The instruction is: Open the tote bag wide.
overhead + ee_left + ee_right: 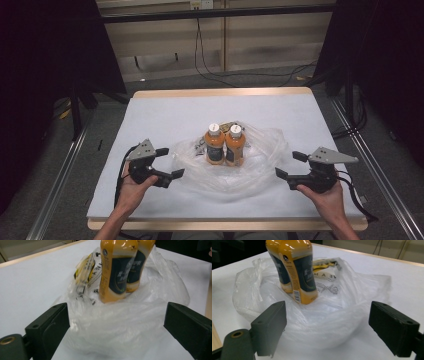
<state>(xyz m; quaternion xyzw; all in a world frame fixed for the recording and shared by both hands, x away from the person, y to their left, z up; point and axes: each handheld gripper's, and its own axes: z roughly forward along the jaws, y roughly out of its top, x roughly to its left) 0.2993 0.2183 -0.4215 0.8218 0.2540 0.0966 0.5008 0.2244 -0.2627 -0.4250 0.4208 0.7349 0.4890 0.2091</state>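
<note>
Two orange juice bottles (224,145) are standing upright and touching each other in the middle of a clear plastic bag (227,172), whose film is lying crumpled low around their bases on the white tabletop (160,107), so the bottles are rising bare above it rather than being wrapped. A small packet with yellow and black print (85,267) is lying in the bag just behind the bottles. The left gripper (165,162) is hovering just off the bag's left edge with its jaws spread wide and nothing between them but a view of the film; the right gripper (289,165) is hovering off the bag's right edge, jaws equally spread and pinching nothing (both are pointing inward at the bag). Judging from this layout, the bottles are already sitting inside the bag's footprint, and the bag's mouth is gaping open and flattened. What seems left is gathering the rim upward around the bottles from both sides; neither gripper is touching the plastic at present, so that step is not yet begun.
</note>
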